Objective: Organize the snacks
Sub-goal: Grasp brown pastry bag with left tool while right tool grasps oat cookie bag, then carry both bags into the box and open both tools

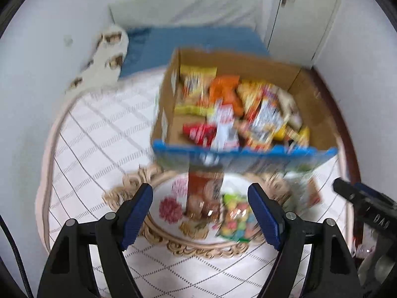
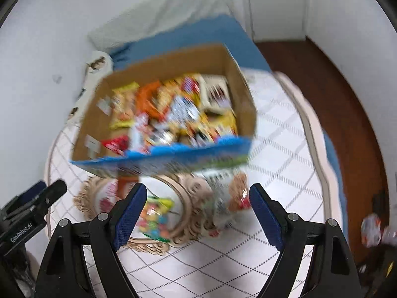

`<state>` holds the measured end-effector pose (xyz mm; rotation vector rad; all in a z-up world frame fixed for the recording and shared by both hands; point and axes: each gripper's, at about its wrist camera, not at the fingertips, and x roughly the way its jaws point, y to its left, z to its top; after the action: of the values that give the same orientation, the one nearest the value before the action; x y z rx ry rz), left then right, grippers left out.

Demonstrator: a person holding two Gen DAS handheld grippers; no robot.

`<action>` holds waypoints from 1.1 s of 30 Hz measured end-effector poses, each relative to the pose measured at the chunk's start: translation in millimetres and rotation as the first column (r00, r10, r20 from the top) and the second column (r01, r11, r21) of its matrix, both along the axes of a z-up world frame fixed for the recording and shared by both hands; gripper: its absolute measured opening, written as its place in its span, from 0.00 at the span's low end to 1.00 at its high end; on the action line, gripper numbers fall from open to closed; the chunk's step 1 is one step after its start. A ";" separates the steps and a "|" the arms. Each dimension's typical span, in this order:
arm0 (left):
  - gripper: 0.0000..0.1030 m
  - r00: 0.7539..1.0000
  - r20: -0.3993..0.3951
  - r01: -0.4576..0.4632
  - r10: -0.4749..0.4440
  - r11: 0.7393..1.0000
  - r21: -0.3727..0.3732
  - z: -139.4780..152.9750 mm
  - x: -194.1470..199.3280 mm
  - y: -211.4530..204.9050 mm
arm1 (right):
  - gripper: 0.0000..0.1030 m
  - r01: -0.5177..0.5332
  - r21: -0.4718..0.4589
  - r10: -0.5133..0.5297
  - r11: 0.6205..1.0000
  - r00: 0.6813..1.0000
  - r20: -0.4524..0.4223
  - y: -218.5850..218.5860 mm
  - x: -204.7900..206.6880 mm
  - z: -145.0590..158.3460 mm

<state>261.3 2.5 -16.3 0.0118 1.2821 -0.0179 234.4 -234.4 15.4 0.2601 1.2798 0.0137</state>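
Note:
A cardboard box (image 1: 243, 154) with a blue front edge stands on the bed, full of several bright snack packets. In front of it lies an ornate oval tray (image 1: 206, 250) holding a brown biscuit packet (image 1: 204, 191) and a colourful candy bag (image 1: 235, 218). My left gripper (image 1: 201, 211) hangs open above the tray with nothing between its pads. My right gripper (image 2: 198, 211) is open too, over the tray's right rim (image 2: 186, 208) and a white cookie packet (image 2: 228, 198) beside it. The box (image 2: 161, 156) and candy bag (image 2: 153, 216) also show there. Everything is motion-blurred.
The bed has a white quilted cover (image 1: 99, 136), a blue blanket (image 1: 198, 39) and a pillow at the head. White walls close the left and back. Brown wooden floor (image 2: 347, 124) runs along the right, with some wrappers (image 2: 372, 228) on it.

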 end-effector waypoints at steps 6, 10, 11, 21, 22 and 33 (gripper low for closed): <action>0.76 0.987 -0.159 0.043 -0.033 0.997 0.061 -72.8 8.6 -4.9 | 0.94 -0.027 -0.021 0.024 0.999 0.992 -0.126 -21.8 9.8 -59.3; 0.76 0.966 -0.251 0.082 -0.058 0.993 0.089 -114.3 15.7 -10.1 | 0.95 -0.105 -0.064 0.092 0.992 0.979 -0.182 -20.5 25.9 -86.5; 0.76 0.963 -0.265 0.084 -0.058 0.992 0.089 -121.0 17.4 -10.8 | 0.95 -0.111 -0.068 0.096 0.992 0.977 -0.189 -19.8 29.8 -90.6; 0.54 0.953 -0.291 0.114 -0.089 0.991 0.071 -151.2 29.1 -20.7 | 0.92 -0.159 -0.090 0.127 0.983 0.949 -0.290 -11.2 48.7 -138.8; 0.52 0.953 -0.289 0.117 -0.094 0.991 0.066 -149.2 27.9 -21.5 | 0.81 -0.157 -0.089 0.125 0.984 0.948 -0.292 -12.3 47.1 -140.4; 0.52 0.928 -0.366 0.081 -0.072 0.997 0.008 -142.4 -54.0 -10.0 | 0.60 -0.089 -0.031 0.076 0.996 0.953 -0.294 -30.6 -27.0 -130.4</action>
<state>207.3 -7.5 -158.7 0.0813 1.6553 -0.0757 207.4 -265.0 -115.0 0.1745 1.5842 0.0185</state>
